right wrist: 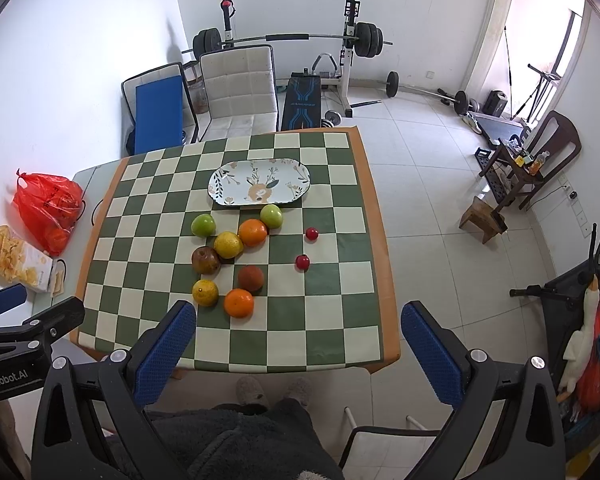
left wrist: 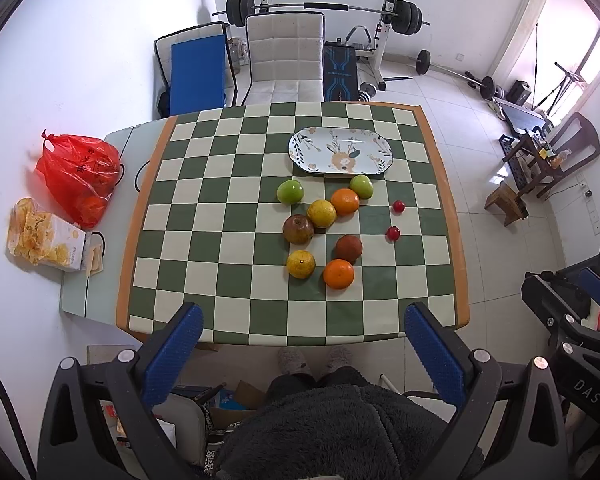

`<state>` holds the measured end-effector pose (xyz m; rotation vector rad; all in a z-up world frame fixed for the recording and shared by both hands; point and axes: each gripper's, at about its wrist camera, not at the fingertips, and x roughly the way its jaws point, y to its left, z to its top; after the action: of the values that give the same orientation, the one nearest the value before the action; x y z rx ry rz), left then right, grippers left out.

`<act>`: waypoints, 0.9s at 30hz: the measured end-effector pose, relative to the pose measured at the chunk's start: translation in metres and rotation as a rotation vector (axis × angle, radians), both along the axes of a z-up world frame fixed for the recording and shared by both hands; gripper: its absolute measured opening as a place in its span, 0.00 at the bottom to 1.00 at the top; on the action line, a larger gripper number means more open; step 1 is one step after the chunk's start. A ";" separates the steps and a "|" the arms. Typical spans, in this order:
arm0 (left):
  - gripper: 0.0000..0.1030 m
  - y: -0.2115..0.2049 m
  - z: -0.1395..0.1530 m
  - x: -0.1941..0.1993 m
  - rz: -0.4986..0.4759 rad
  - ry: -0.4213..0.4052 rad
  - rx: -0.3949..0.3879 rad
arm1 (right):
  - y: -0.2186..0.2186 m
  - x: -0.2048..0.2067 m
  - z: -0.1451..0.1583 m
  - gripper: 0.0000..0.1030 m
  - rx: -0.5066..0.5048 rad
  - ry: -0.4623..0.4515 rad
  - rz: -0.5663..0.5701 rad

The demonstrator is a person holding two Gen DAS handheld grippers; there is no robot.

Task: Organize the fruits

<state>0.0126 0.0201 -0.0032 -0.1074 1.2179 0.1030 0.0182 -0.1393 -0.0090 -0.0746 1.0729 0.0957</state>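
Red bag (left wrist: pixel 78 176) and chip pack (left wrist: pixel 40 236) are seen at far left on bare table edge (left wrist: pixel 84 280), off the checked cloth (left wrist: pixel 204 216). Moving right, fruit is clustered mid-cloth, w/ nothing on the plate (left wrist: pixel 342 152) behind it. Left green apple (left wrist: pixel 290 191) sits apart from the rest. Brown apple (left wrist: pixel 298 229) is touching a yellow citrus (left wrist: pixel 321 213), which touches an orange (left wrist: pixel 345 201); right green apple (left wrist: pixel 362 186) is pressed against that orange, just beside plate rim. Nearer row: yellow citrus w/ dark spot (left wrist: pixel 301 264), front orange (left wrist: pixel 338 273), reddish-brown fruit (left wrist: pixel 349 248) just behind it. Two small red fruits (left wrist: pixel 398 206) lie further right, apart. Left gripper (left wrist: pixel 304 344) is held above near table edge, jaws spread wide, nothing between. Right gripper (right wrist: pixel 298 346) is likewise wide apart and holding nothing, over near right corner.
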 end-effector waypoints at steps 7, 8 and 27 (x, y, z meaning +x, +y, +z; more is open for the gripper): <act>1.00 0.000 0.000 -0.001 0.002 -0.001 0.000 | 0.000 -0.001 0.000 1.00 -0.001 0.003 0.000; 1.00 0.000 0.000 0.000 0.003 -0.002 0.000 | -0.004 -0.002 0.003 1.00 -0.001 0.004 0.000; 1.00 0.002 0.005 -0.001 0.002 -0.001 0.007 | -0.005 -0.002 0.005 1.00 -0.002 0.000 0.001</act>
<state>0.0112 0.0220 0.0023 -0.1028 1.2161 0.1087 0.0158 -0.1441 -0.0045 -0.0774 1.0727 0.0957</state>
